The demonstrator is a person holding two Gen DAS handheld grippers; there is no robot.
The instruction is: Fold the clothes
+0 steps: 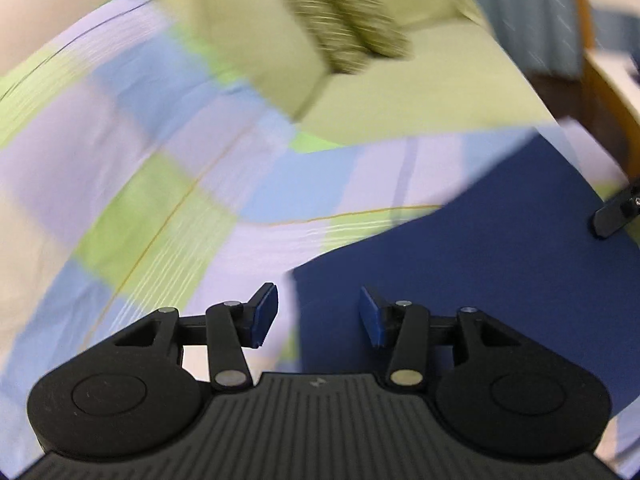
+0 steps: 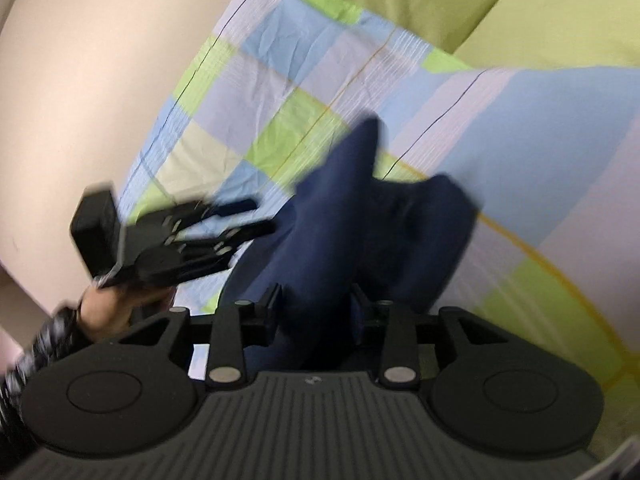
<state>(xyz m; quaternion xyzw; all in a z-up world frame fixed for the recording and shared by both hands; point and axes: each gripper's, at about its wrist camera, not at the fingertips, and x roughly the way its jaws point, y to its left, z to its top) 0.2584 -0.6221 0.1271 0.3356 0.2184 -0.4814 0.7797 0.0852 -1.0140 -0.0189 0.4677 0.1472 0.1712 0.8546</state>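
On a bed covered by a checked sheet [image 1: 168, 200] of lilac, blue and green lies a navy garment [image 1: 480, 248], spread toward the near right part of the bed. Left gripper [image 1: 318, 314] hangs over the garment's left edge, its blue-padded fingers [image 1: 264, 316] released and apart with nothing between them. Right gripper [image 2: 316, 312] has a bunched fold of the navy cloth between its fingers; whether they press on it is unclear. Toward the far end of the bed sit plain green pillows [image 1: 248, 40] and a striped olive cloth [image 1: 348, 32], blurred. From the right wrist view, a hand [image 2: 104, 308] carries the left gripper.
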